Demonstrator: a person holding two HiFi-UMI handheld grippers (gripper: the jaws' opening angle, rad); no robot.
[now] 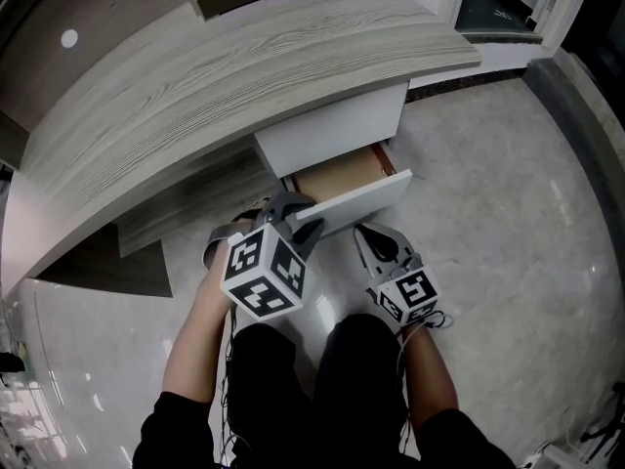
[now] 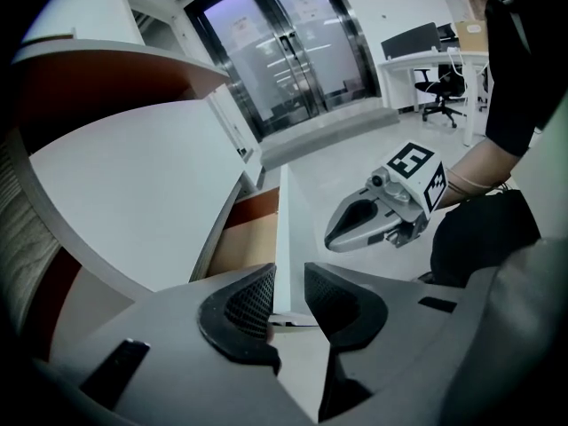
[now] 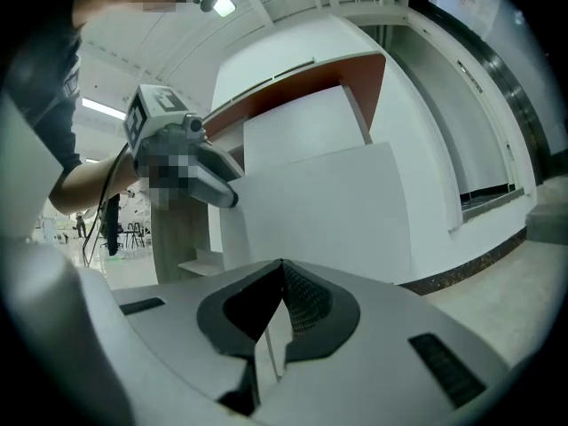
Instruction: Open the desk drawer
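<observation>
Drawer point(image 1: 344, 176): stood partly open; more pulling remained.
My left claw point(image 2: 288, 302): gripped its front point(image 2: 282, 238).
My right claw point(image 3: 282, 304): clenched, empty.

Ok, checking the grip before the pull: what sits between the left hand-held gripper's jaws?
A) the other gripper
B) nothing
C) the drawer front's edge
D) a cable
C: in the left gripper view, the left hand-held gripper has its jaws on either side of the drawer front at its top edge.

Glossy pale-grey floor point(image 1: 508, 193) — dark-framed glass double doors point(image 2: 284, 56), far white table point(image 2: 426, 59), black office chair point(image 2: 441, 96)
</observation>
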